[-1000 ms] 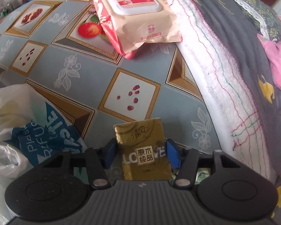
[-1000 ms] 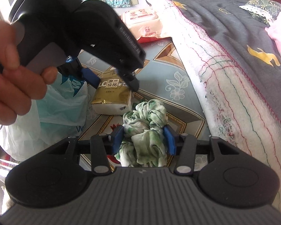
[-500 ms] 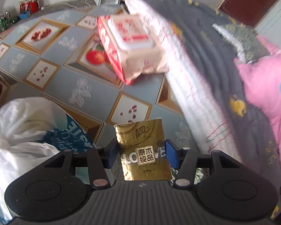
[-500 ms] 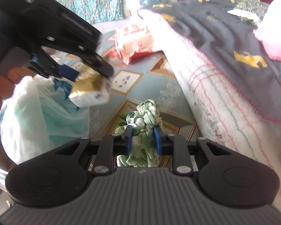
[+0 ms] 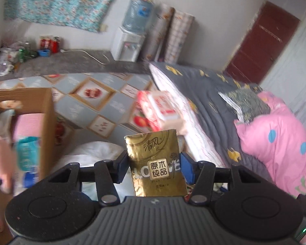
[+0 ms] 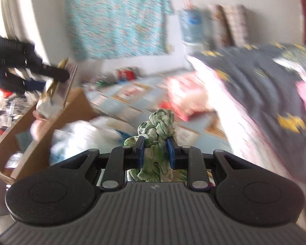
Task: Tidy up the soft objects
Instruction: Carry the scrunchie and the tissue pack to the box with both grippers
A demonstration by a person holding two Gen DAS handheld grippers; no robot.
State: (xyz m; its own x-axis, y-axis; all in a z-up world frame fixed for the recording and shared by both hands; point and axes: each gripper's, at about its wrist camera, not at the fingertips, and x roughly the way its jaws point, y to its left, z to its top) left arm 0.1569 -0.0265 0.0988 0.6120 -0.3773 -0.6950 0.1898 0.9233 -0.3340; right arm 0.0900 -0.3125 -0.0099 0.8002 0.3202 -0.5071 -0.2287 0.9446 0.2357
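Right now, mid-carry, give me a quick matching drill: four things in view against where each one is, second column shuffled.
Things:
1. gold tissue pack
2. green cloth
3. red-and-white wipes pack
4. pink quilt

Places:
A. on the patterned mat beside the bedding
B. clamped in the right gripper
C. on the bed, at the right of the left wrist view
D. clamped in the left gripper

Pairs: 1-D, 2-B, 3-A, 4-C

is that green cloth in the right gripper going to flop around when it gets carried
Probably yes: the green cloth bunches and sags around the fingers, so it looks limp. Likely light. The crumpled weave probably resists slipping.
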